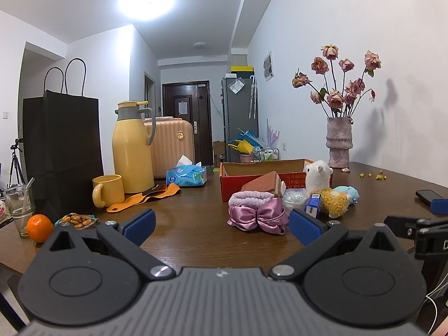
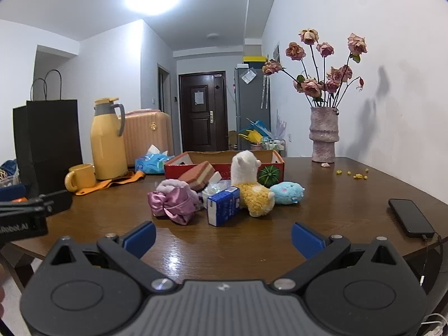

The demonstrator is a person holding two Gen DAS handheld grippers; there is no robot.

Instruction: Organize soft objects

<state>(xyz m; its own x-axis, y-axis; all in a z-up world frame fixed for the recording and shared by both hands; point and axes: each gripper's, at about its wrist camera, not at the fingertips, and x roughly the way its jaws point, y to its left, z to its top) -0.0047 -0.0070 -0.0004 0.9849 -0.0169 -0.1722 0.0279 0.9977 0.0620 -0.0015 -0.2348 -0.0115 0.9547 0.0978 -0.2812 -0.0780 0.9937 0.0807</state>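
Observation:
A cluster of soft things lies mid-table before a red cardboard box [image 1: 232,184] [image 2: 173,168]: a purple plush headband with a satin bow [image 1: 257,211] [image 2: 175,200], a brick-coloured sponge [image 1: 264,183] [image 2: 197,177], a white-and-yellow alpaca plush [image 1: 322,184] [image 2: 250,184] and a light blue plush [image 1: 347,193] [image 2: 288,193]. A blue milk carton [image 1: 313,203] [image 2: 224,205] stands among them. My left gripper [image 1: 221,225] is open, empty, just short of the headband. My right gripper [image 2: 224,236] is open, empty, short of the carton.
On the left stand a yellow thermos [image 1: 133,148], yellow mug [image 1: 107,190], black paper bag [image 1: 61,151], glass [image 1: 19,207], orange [image 1: 39,228], snack pack [image 1: 77,219] and tissue pack [image 1: 186,175]. A vase of dried roses [image 2: 323,137] and a phone [image 2: 410,217] sit right.

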